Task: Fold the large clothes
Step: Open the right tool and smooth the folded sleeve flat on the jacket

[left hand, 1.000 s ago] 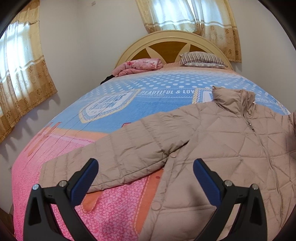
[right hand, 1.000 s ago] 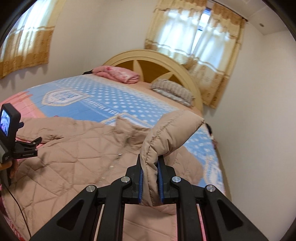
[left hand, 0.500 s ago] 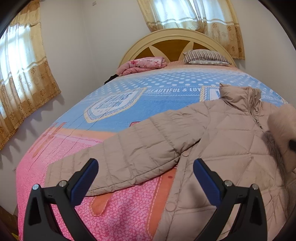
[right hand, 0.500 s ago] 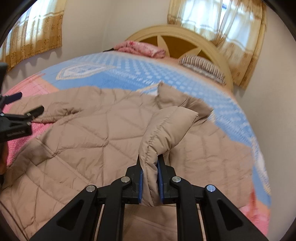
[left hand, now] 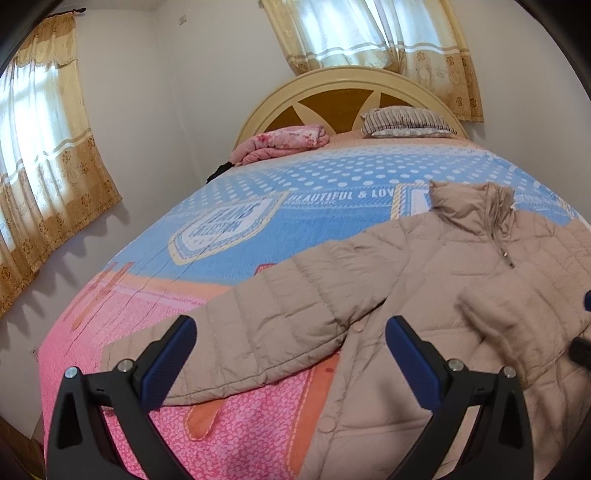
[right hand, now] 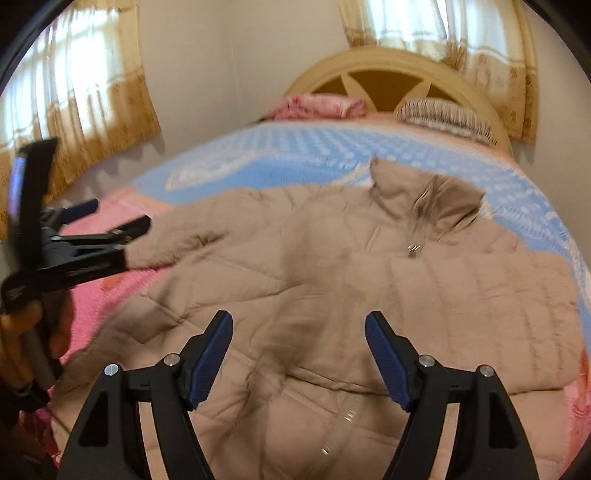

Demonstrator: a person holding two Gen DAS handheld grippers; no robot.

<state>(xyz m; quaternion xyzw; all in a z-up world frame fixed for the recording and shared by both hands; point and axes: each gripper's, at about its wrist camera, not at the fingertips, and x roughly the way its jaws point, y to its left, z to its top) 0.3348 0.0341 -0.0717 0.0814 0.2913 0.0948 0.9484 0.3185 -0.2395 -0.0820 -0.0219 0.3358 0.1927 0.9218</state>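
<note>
Right tongs: jaws wide apart, having just been opening; nothing pinched between the blue pads. The folded-over sleeve of the jacket lies loose just ahead of and below the gap, resting across the jacket's front. View is motion-blurred.

Left tongs: jaws wide apart, holding nothing. The jacket's other sleeve stretches out flat across the gap between the fingers, below them; whether the pads touch it cannot be told. In the right wrist view the left tongs show at the left edge, held by a hand, over the sleeve end.

Jacket: one, beige, quilted, lying front-up on the bed, zip closed, collar standing toward the headboard. It occupies the near right part of the bed.

Surroundings: bedspread pink near, blue with white dots farther off, printed lettering partly covered by the collar. At the far end, one folded pink blanket, one striped pillow, one arched headboard. Two curtained windows: one on the left wall, one behind the headboard. Nothing lies between either tongs and the jacket.
</note>
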